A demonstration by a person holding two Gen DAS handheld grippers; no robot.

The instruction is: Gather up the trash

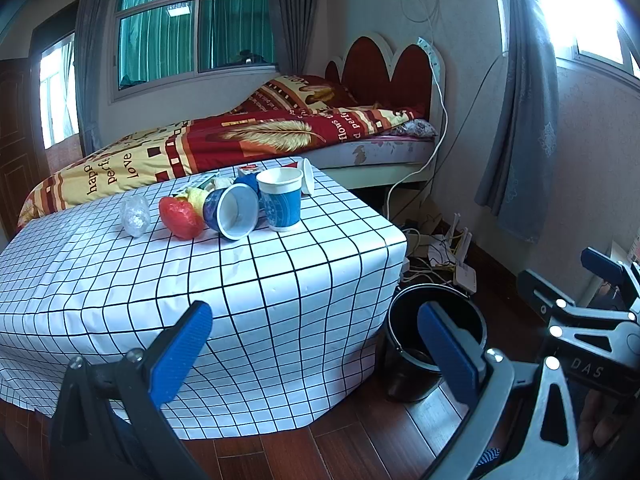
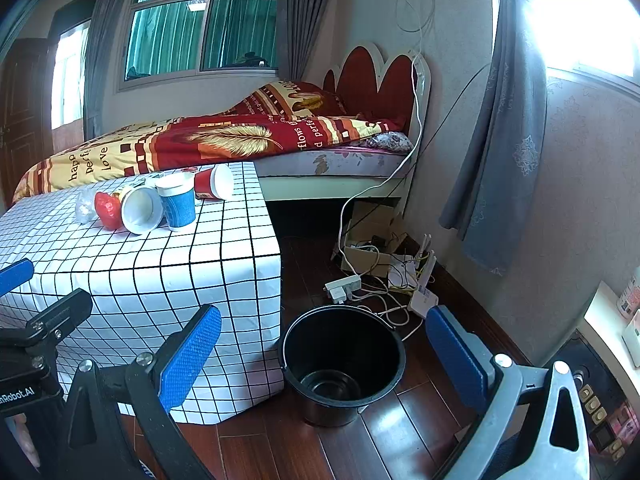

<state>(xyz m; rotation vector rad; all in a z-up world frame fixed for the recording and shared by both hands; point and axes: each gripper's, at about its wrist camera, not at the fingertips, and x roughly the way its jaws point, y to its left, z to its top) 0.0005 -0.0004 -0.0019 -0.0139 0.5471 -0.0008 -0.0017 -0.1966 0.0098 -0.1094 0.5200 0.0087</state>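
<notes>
On the far side of the desk (image 1: 280, 280) lies the trash: cups (image 1: 280, 204), red wrapper (image 1: 180, 216). Both tongs, left (image 1: 316, 344) and right (image 2: 324, 354), gape wide, holding nothing. Black bucket (image 2: 342, 364) sits near right on the floor; a clumsy reach could topple the 1 upright cup.

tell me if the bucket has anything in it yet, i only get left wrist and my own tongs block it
Observer: The black bucket looks empty. The right wrist view shows its bare bottom.
Operator: ok and the tipped cup at the far back, i only see white, what colour is it
Observer: Red outside, white inside. From the right wrist it lies on its side with the mouth turned right.
</notes>
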